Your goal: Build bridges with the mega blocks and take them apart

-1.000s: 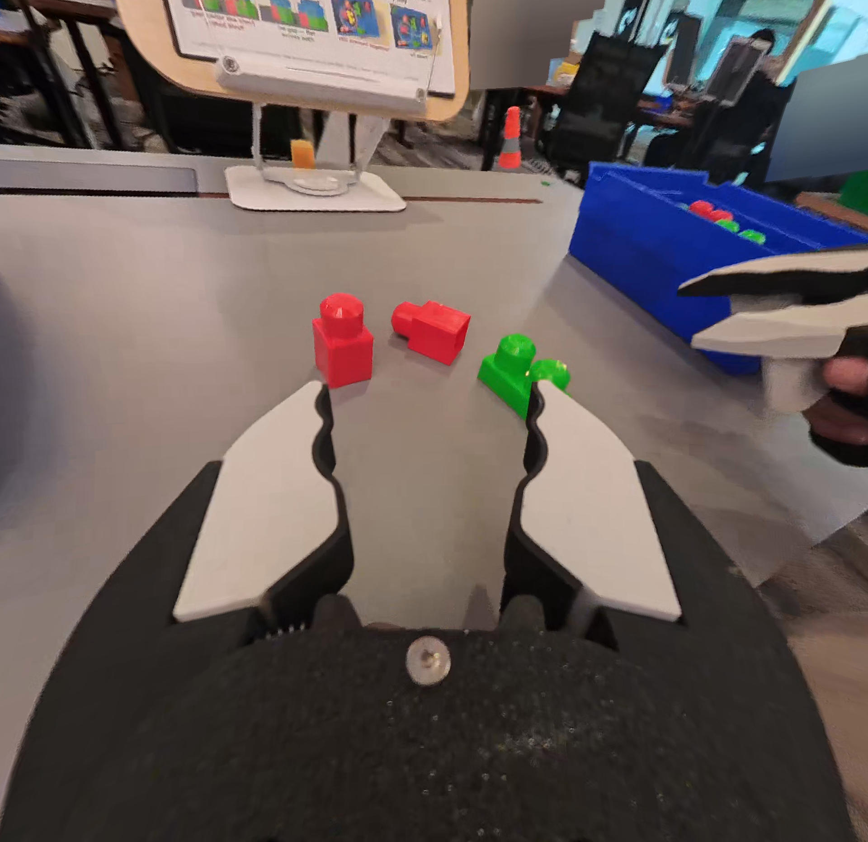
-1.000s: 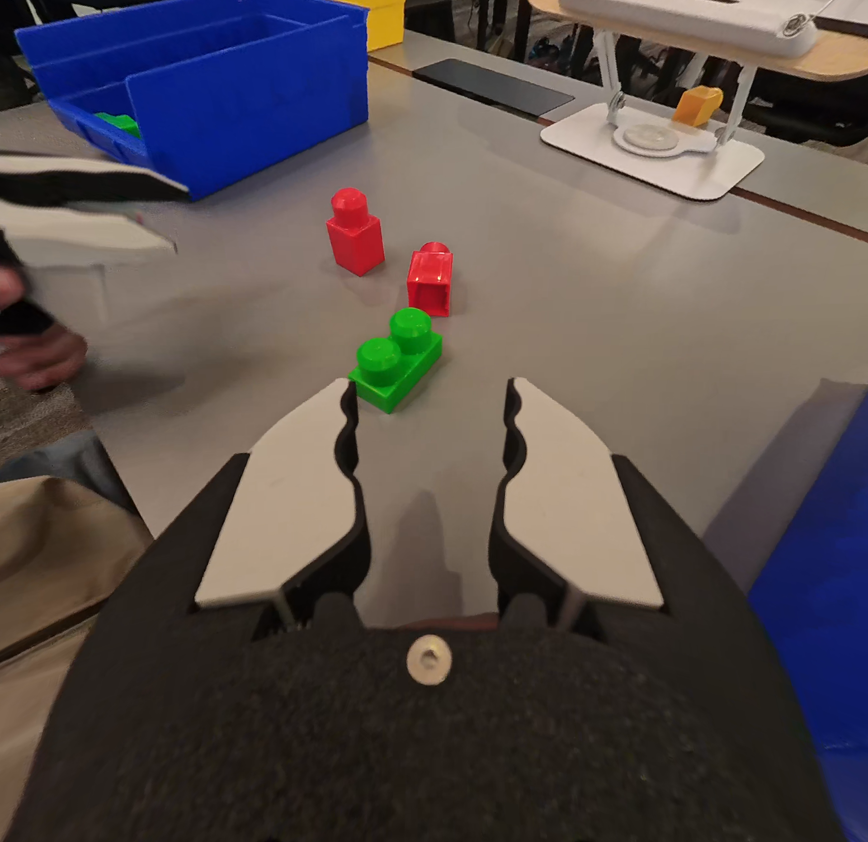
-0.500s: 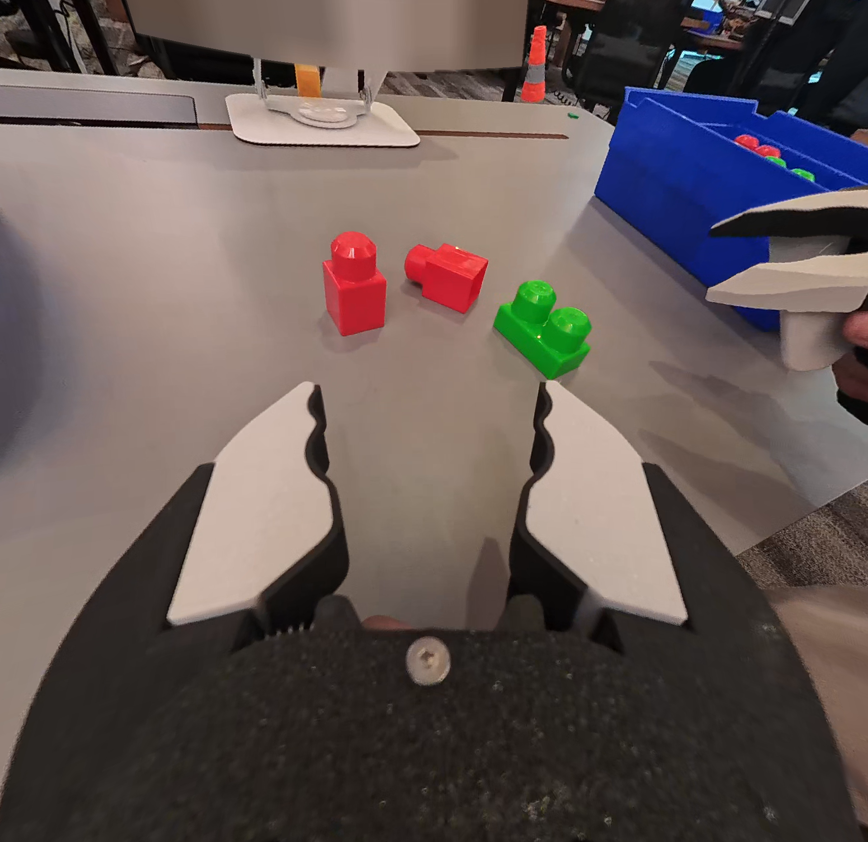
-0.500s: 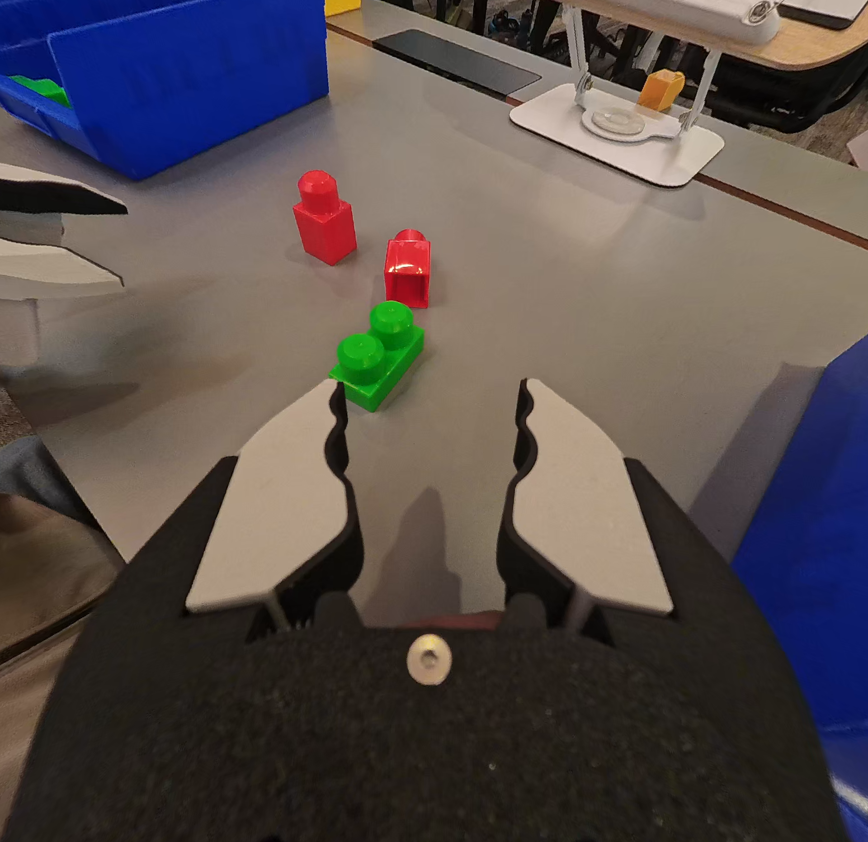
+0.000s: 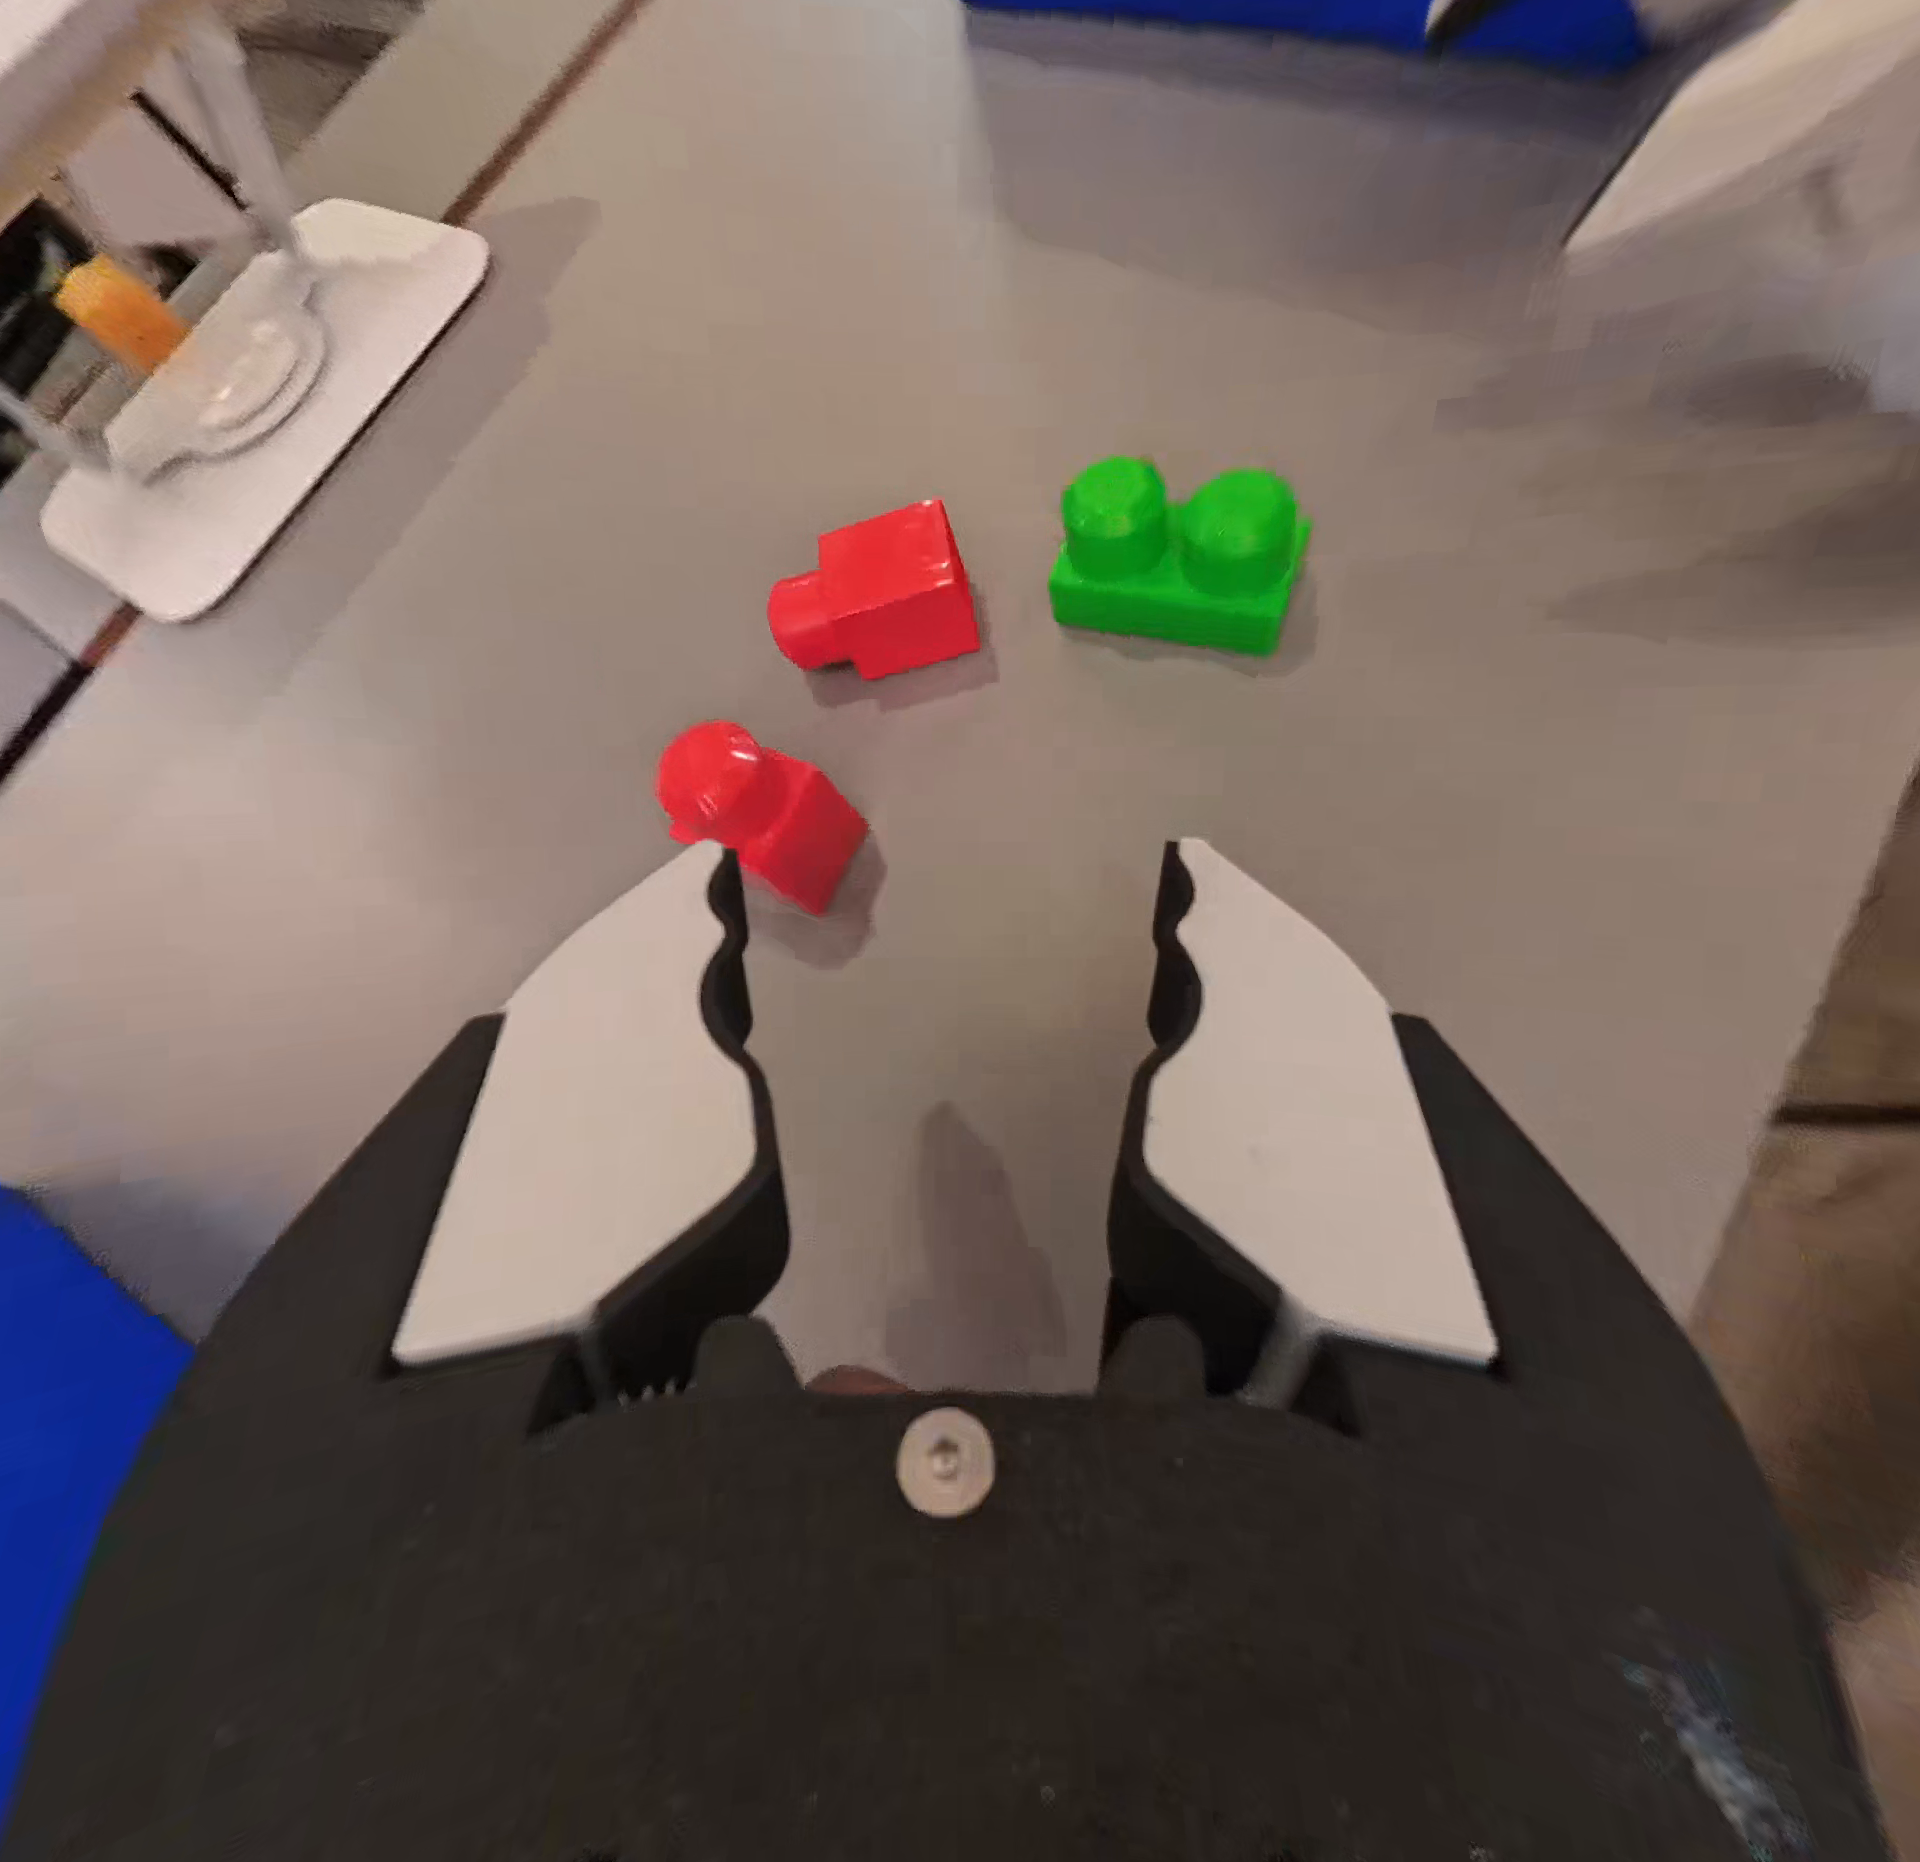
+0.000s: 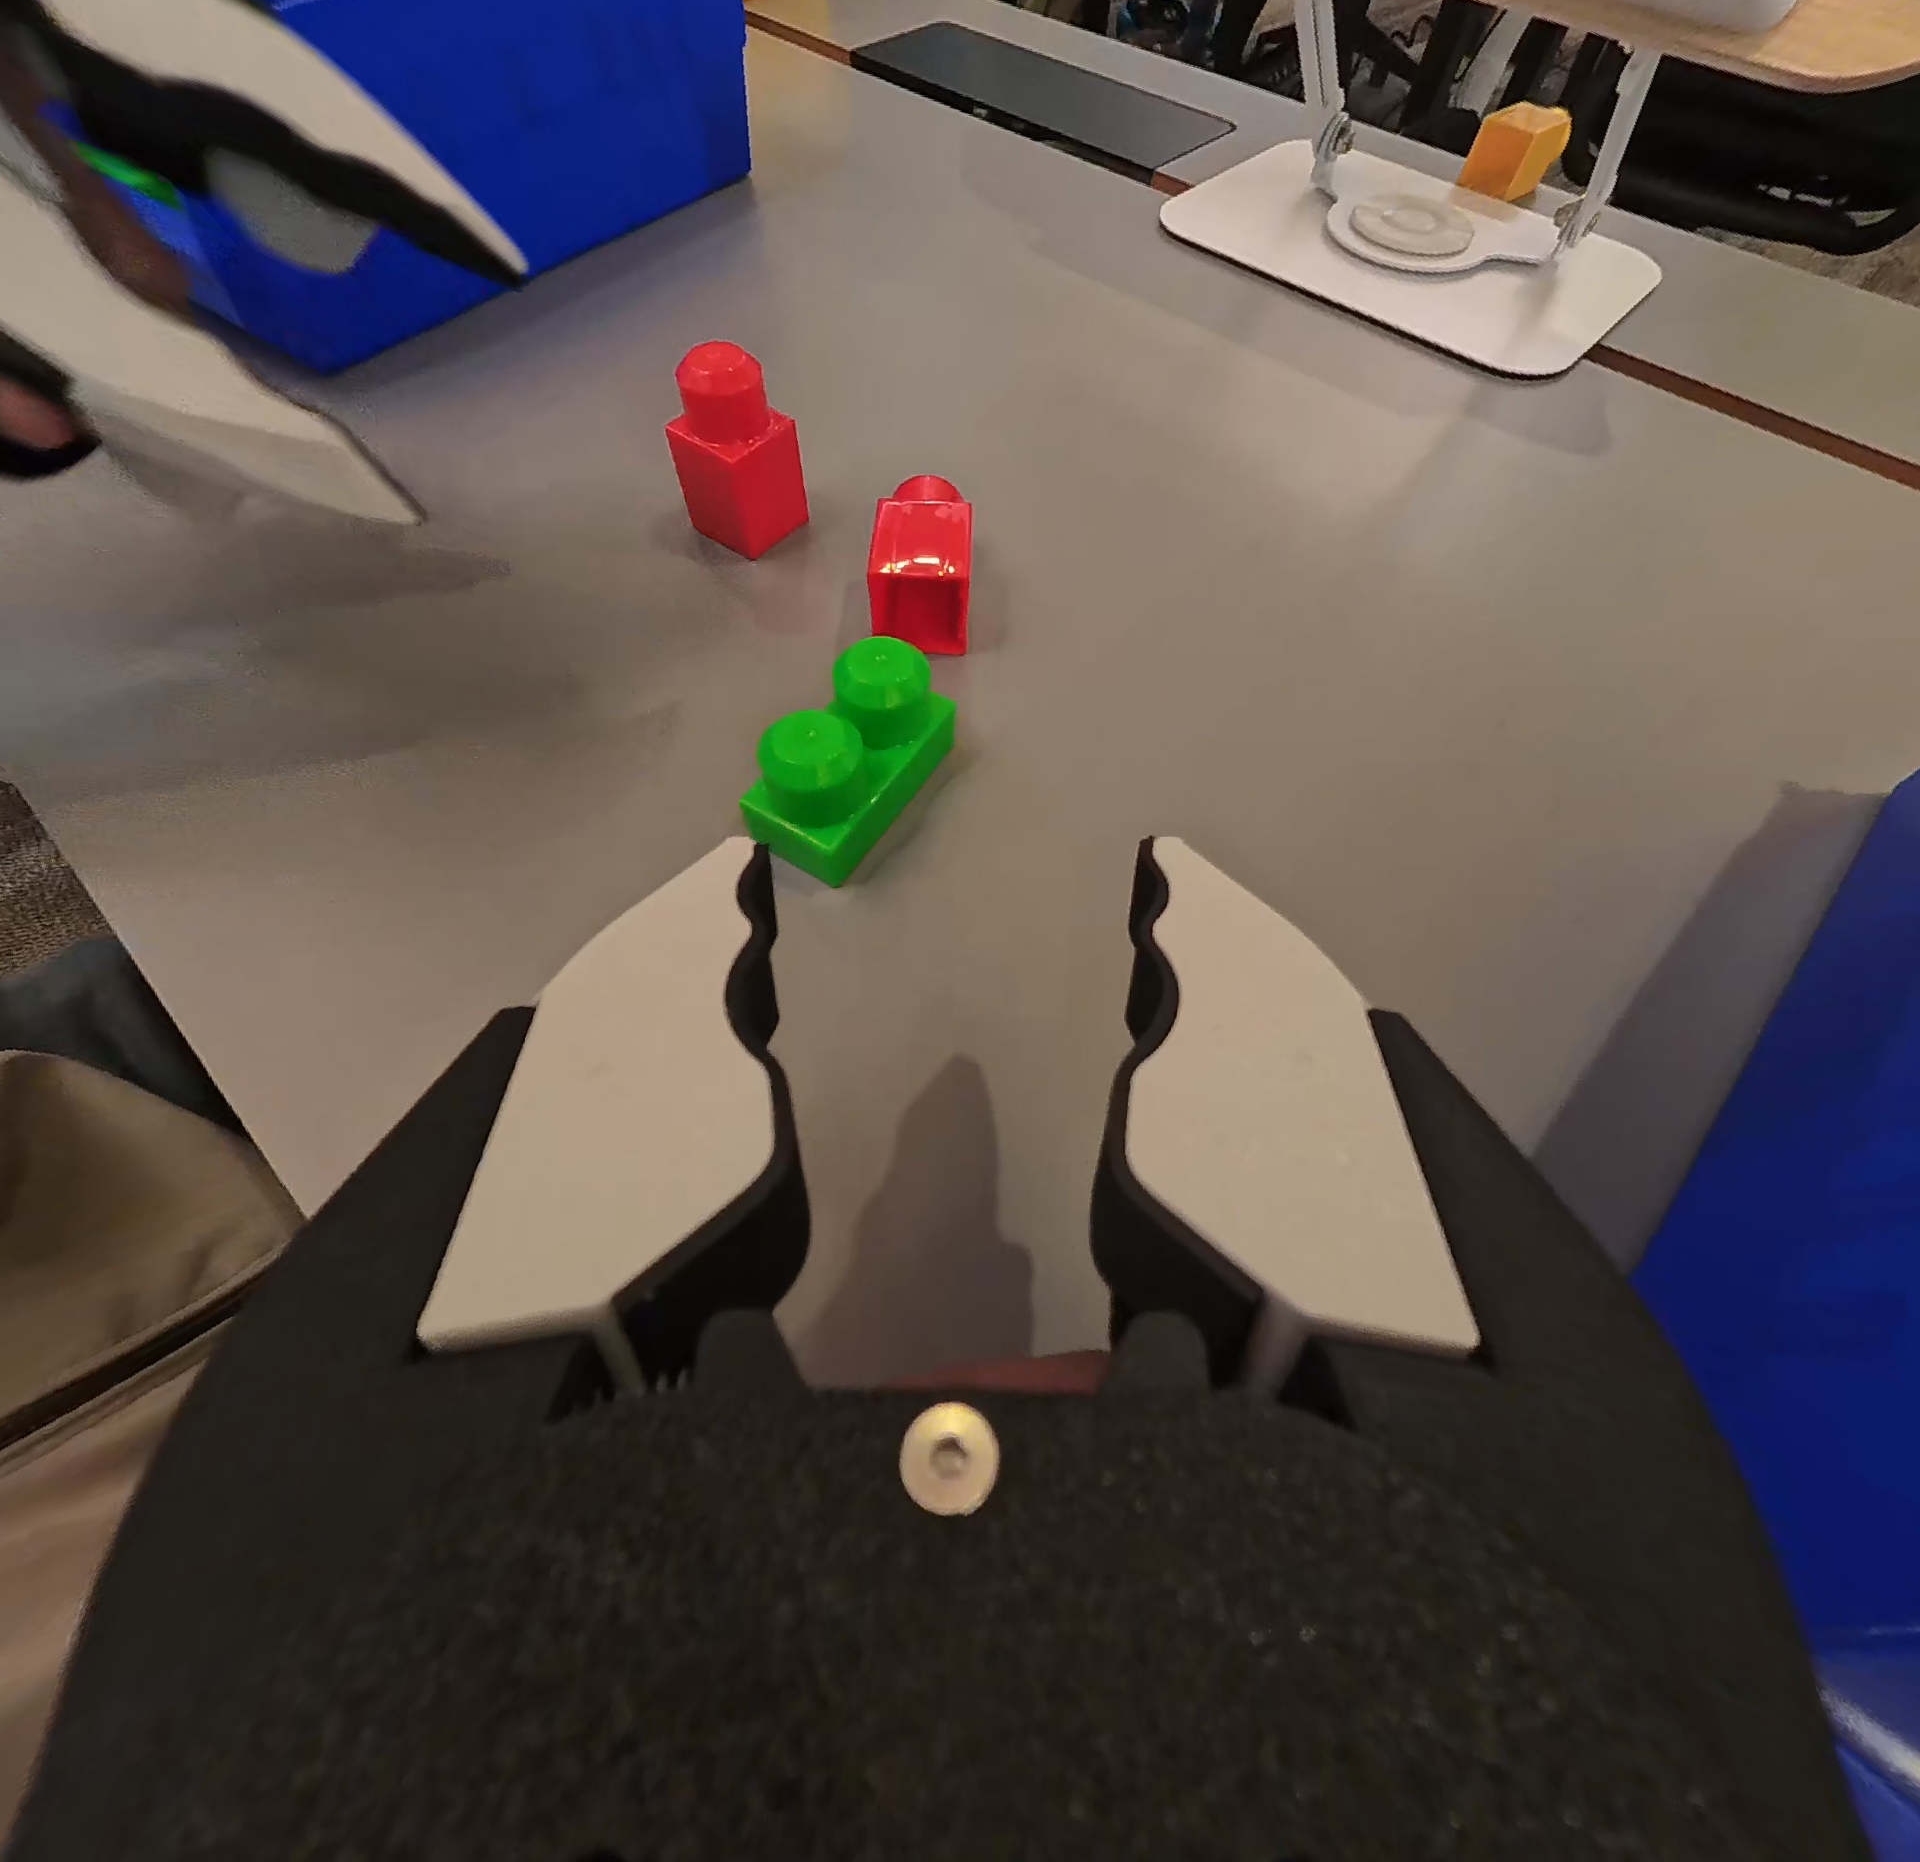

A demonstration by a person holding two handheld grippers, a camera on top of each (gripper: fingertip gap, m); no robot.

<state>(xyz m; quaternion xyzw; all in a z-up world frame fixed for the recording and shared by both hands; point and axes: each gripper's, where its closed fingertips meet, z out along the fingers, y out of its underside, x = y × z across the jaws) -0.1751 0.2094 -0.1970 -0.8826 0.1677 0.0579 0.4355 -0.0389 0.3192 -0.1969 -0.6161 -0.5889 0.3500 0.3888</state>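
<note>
The grey table (image 6: 1299,586) spreads widest under me, bare across most of its top. On its far left corner, in my right wrist view, sits a blue bin (image 6: 582,98) with tall walls; a second blue bin (image 6: 1787,1241) edges in at my right side. Farther back stands a white stand base (image 6: 1455,285) holding up a wooden board, with a small orange block (image 6: 1512,150) behind it.

My right gripper (image 6: 951,856) hangs above the table with its jaws spread wide and nothing between them. My left gripper (image 5: 951,856) is likewise spread apart and empty; in the right wrist view it shows blurred at the upper left, in front of the blue bin.

The green two-stud block (image 6: 850,763) stands studs up on the table, just ahead of my right gripper's left fingertip and apart from it. Just beyond it, nearly touching, the tipped red block (image 6: 923,578) lies on its side with its hollow underside toward my right camera. The upright red block (image 6: 736,451) stands a little to the left of that one, stud up. In the left wrist view this upright red block (image 5: 764,830) sits right at my left fingertip; whether the two touch I cannot tell. None of the three blocks is joined to another.
</note>
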